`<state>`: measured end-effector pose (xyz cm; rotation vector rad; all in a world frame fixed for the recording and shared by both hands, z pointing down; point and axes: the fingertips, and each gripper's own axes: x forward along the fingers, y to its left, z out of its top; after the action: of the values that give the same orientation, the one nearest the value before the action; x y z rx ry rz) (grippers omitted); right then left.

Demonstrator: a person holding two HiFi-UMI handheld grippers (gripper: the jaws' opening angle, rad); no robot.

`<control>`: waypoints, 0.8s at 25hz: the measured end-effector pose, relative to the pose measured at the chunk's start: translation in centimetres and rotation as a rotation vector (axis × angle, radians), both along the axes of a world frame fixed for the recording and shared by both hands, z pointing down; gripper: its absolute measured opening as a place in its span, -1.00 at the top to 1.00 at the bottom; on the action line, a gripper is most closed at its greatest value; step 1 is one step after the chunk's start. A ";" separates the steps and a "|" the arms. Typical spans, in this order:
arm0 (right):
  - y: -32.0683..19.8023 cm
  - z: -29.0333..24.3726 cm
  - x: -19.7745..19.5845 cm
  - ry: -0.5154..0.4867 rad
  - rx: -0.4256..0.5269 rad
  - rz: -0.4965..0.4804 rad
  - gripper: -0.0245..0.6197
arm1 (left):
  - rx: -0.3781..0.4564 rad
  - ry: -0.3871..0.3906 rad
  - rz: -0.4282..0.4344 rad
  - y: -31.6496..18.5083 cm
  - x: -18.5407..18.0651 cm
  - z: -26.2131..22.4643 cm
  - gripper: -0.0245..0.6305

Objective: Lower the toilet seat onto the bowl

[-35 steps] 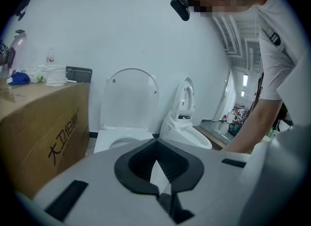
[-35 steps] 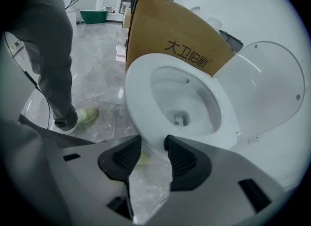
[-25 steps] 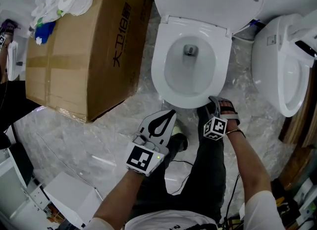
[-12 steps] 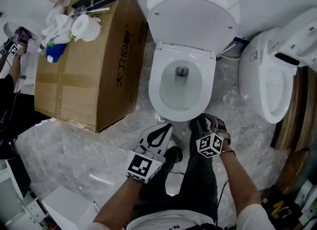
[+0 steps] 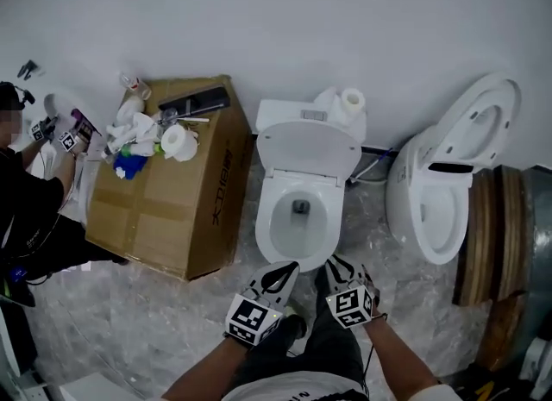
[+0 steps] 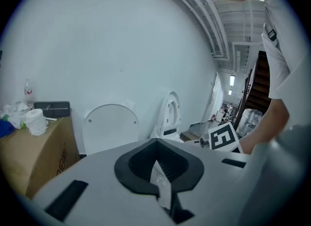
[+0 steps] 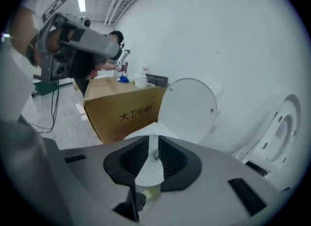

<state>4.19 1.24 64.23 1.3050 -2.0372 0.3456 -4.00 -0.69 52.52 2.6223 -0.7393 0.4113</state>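
Note:
The white toilet (image 5: 297,218) stands against the wall with its bowl uncovered. Its seat and lid (image 5: 307,154) are raised and lean on the tank. Both grippers hover low in front of the bowl, apart from it. My left gripper (image 5: 291,266) is shut with nothing in it, its tips meeting in the left gripper view (image 6: 156,141), where the raised lid (image 6: 111,128) shows beyond. My right gripper (image 5: 343,266) is closing, a narrow gap still between its pads (image 7: 149,140) and nothing in it. The lid (image 7: 189,107) stands ahead of it.
A big cardboard box (image 5: 172,209) with paper rolls and bottles on top stands left of the toilet. A second toilet (image 5: 431,201) with its seat up is at the right, beside stacked wooden discs (image 5: 487,235). A person (image 5: 26,192) works at the far left.
The head view has pulled back, so the toilet looks smaller and farther away. The right gripper's jaws have narrowed from wide open. Both grippers have come away from the bowl's front rim.

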 end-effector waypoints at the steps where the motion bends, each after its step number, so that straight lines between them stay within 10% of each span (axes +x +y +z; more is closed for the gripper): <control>1: -0.5 -1.7 0.0 -0.020 0.018 0.014 0.70 | 0.004 0.010 0.004 -0.2 0.4 -1.1 0.90; 20: -7.1 -27.7 1.7 -0.312 0.258 0.139 0.82 | 0.091 0.128 -0.086 -5.5 3.5 -19.2 0.90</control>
<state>5.92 -5.89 36.57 1.6407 -2.3145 0.3776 -0.51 -6.16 33.28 2.6595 -0.8427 0.1877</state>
